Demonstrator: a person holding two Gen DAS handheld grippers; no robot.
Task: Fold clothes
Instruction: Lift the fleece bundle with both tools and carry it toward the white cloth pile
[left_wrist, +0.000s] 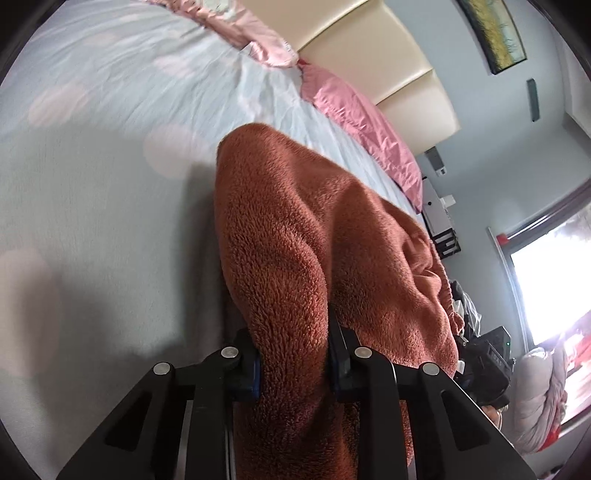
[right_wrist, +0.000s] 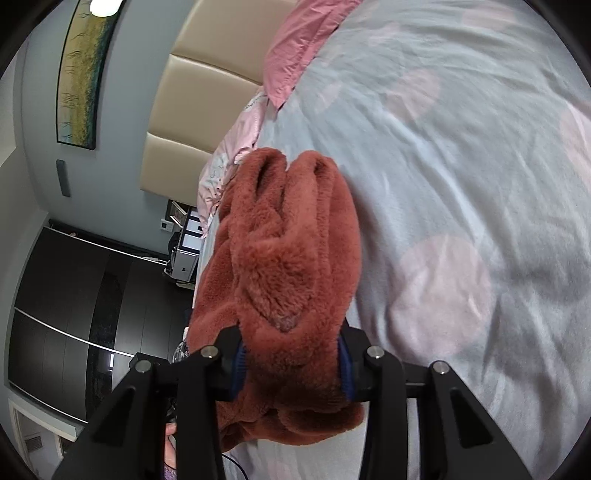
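Rust fleece garment (left_wrist: 295, 236) clamped in left gripper (left_wrist: 293, 363) and right gripper (right_wrist: 291, 363), bunched above the bed's (right_wrist: 461, 184) dotted cover.

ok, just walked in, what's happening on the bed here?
A person holds a gripper in each hand, working on a rust-brown fleece garment over a bed with a pale dotted duvet. The left gripper is clamped on a thick fold of fleece, and the right gripper is clamped on another bunched part. The garment is gathered, not yet laid flat or folded.

One fleece garment (left_wrist: 303, 236), two pink pillows (left_wrist: 362, 122).
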